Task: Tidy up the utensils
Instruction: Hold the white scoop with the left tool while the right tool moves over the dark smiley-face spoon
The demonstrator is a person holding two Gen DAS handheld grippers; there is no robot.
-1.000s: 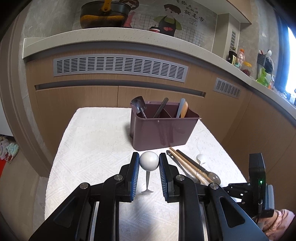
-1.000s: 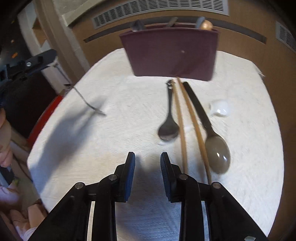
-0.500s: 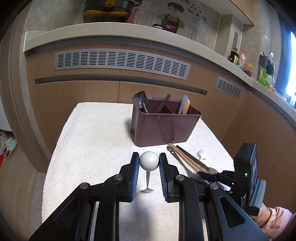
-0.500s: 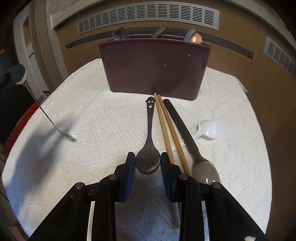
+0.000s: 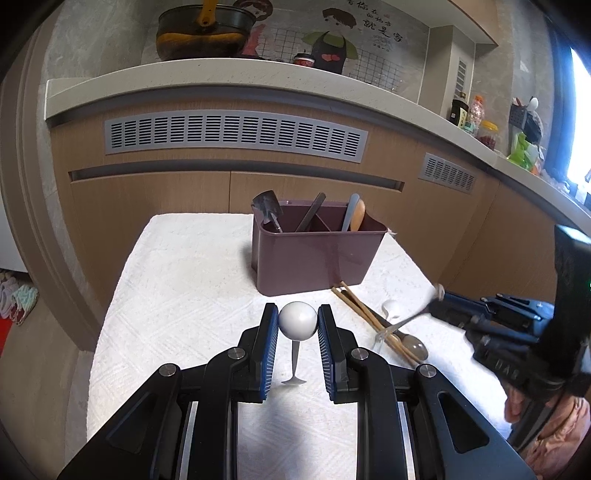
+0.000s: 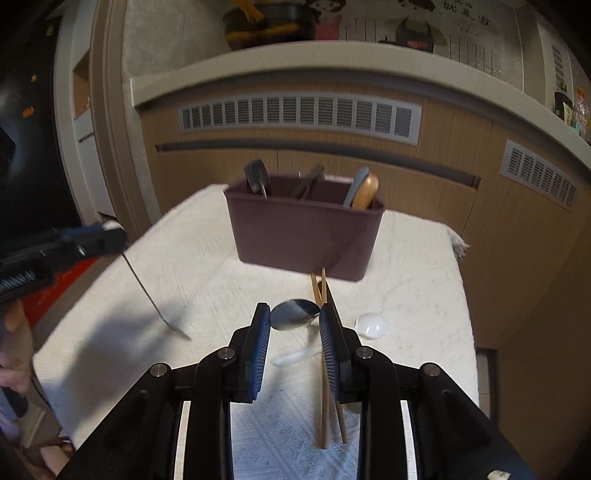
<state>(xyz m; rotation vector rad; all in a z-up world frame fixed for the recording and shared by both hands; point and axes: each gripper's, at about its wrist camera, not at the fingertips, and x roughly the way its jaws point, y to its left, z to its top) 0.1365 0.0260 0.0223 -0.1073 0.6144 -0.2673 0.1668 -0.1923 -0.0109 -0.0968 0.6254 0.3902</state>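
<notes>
My left gripper [image 5: 297, 323] is shut on a white spoon [image 5: 297, 320] by its bowl, handle hanging down above the cloth. My right gripper [image 6: 294, 320] is shut on a dark metal spoon [image 6: 294, 319] by its bowl and holds it above the table; it also shows in the left wrist view [image 5: 437, 295]. The maroon utensil holder [image 5: 314, 254] stands at the far middle of the table with several utensils in it. Wooden chopsticks [image 5: 369, 321], a grey long spoon [image 5: 413, 345] and a small white spoon [image 5: 391, 307] lie in front of it.
A white textured cloth [image 5: 184, 295] covers the table. Wooden cabinets with grey vents [image 5: 236, 136] stand behind it under a counter with a pan [image 5: 203, 35]. The table's edges drop off left and right.
My right gripper has closed on the dark spoon and lifted it off the cloth. My left gripper still holds the white spoon, drawn back a little.
</notes>
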